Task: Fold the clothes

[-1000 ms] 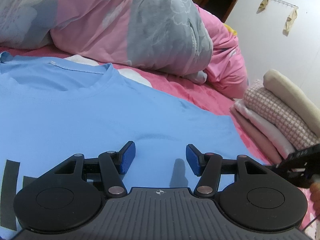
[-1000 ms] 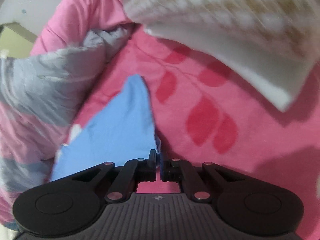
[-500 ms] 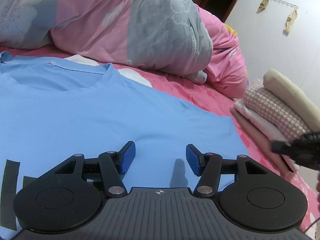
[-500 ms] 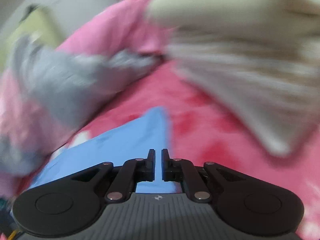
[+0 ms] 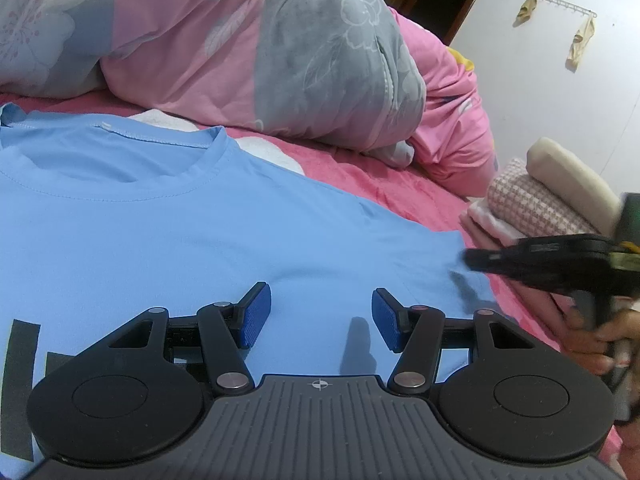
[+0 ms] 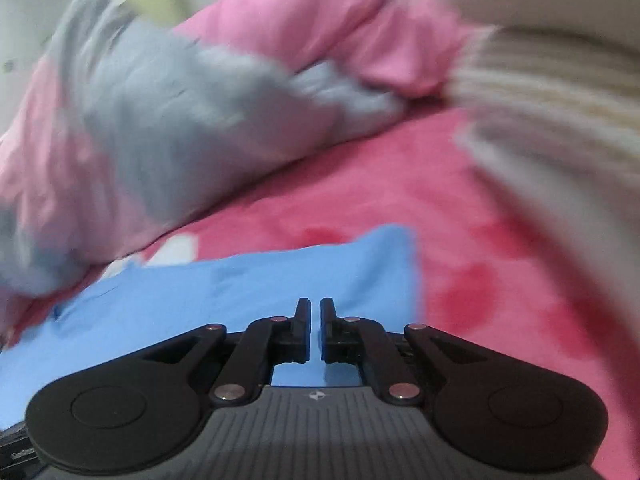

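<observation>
A light blue T-shirt lies flat, front up, on the pink bed sheet, its collar at the upper left. My left gripper hovers open over the shirt's chest with nothing between its blue pads. My right gripper comes in from the right, held by a hand, its tip just over the shirt's right sleeve with a shadow beneath it. In the blurred right wrist view the right gripper is shut with nothing in it, over the blue sleeve.
A bunched pink and grey duvet lies along the far side of the bed. A stack of folded clothes sits at the right, close to the sleeve. A white wall with a hook rail is behind it.
My right gripper has swung in from the right edge and rolled, and now its tip is over the sleeve. The left gripper and the shirt have not moved.
</observation>
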`<action>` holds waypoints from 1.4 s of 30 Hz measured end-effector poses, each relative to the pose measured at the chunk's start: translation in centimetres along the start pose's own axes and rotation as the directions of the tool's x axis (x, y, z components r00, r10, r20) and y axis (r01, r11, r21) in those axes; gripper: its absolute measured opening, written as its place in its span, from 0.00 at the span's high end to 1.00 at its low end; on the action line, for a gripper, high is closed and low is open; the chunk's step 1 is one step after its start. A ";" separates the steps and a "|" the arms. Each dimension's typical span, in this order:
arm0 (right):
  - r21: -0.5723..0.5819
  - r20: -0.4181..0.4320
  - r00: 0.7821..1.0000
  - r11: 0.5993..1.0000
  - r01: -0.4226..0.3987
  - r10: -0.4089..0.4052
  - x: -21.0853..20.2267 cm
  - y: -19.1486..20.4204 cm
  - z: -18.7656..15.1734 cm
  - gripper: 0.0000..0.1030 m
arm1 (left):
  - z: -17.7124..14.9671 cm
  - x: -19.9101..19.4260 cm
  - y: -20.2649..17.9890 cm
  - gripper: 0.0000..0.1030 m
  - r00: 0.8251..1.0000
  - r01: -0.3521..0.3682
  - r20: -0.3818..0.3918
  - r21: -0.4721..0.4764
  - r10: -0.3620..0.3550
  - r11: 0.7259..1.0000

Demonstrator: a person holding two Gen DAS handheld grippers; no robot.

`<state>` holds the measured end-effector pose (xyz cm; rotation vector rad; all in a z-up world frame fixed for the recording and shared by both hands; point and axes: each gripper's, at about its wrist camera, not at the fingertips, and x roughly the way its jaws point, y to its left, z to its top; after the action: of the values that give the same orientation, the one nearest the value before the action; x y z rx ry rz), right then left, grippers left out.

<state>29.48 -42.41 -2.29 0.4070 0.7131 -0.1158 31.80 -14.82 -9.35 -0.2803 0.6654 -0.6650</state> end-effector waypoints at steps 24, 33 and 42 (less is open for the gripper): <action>-0.095 0.002 1.000 0.996 0.003 -0.002 5.9 3.0 2.8 0.74 | 0.1 -0.2 0.3 0.45 1.000 0.006 0.000 -0.020 -0.006 1.000; -0.015 -0.042 0.999 1.000 -0.027 0.026 -0.5 -0.3 0.1 0.77 | 0.2 -0.1 0.3 0.45 1.000 0.007 0.000 -0.025 -0.007 1.000; 0.130 -0.047 0.981 0.972 0.195 -0.190 -9.4 -7.2 -5.8 0.93 | 1.2 -0.9 -0.2 0.44 0.999 -0.045 -0.024 -0.049 0.044 0.998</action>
<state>17.09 -47.00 -2.45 0.4686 0.7801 -0.3422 31.94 -14.37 -7.93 -0.3029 0.7089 -0.6106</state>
